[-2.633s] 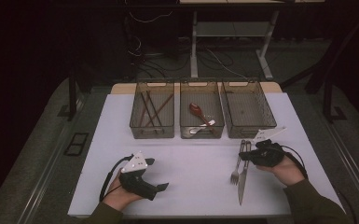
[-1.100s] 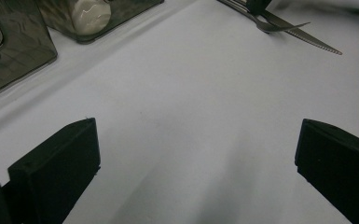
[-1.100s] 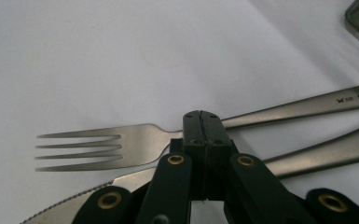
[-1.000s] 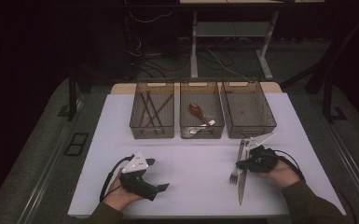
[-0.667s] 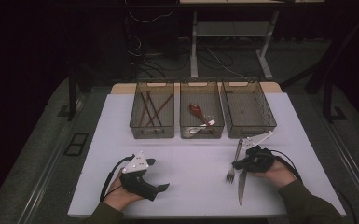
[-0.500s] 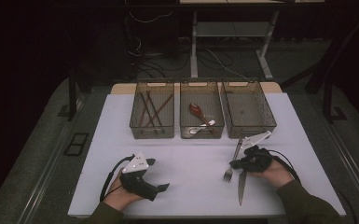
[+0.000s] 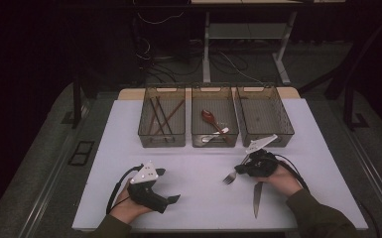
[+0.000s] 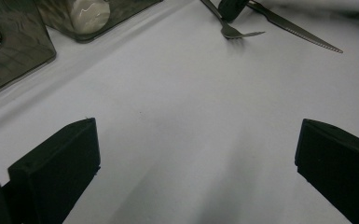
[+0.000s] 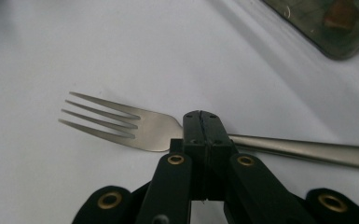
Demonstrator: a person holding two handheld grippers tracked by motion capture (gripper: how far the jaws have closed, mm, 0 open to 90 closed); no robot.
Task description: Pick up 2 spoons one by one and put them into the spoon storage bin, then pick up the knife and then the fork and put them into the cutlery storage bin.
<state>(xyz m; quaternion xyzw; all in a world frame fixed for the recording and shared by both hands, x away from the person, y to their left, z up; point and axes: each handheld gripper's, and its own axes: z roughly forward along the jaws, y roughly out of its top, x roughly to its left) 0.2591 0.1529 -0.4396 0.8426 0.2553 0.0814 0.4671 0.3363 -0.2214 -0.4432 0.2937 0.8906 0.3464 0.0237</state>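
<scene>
A metal fork lies flat on the white table, tines toward the lower left, beside a steak knife. My right gripper is shut, and its closed tips rest on top of the fork's neck; in the right gripper view the handle runs off to the right behind them. My left gripper lies at the near left, held in a hand, with its jaws wide open over bare table. Far off in the left gripper view are the fork and the knife.
Three smoked-plastic bins stand in a row at the back. The left bin holds chopsticks, the middle bin holds a red spoon and a white spoon, and the right bin looks empty. Dark floor surrounds the table.
My right gripper has slid to the left with its tips on the fork. The fork has moved away from the knife and swung its tines leftward. The left gripper has stayed put.
</scene>
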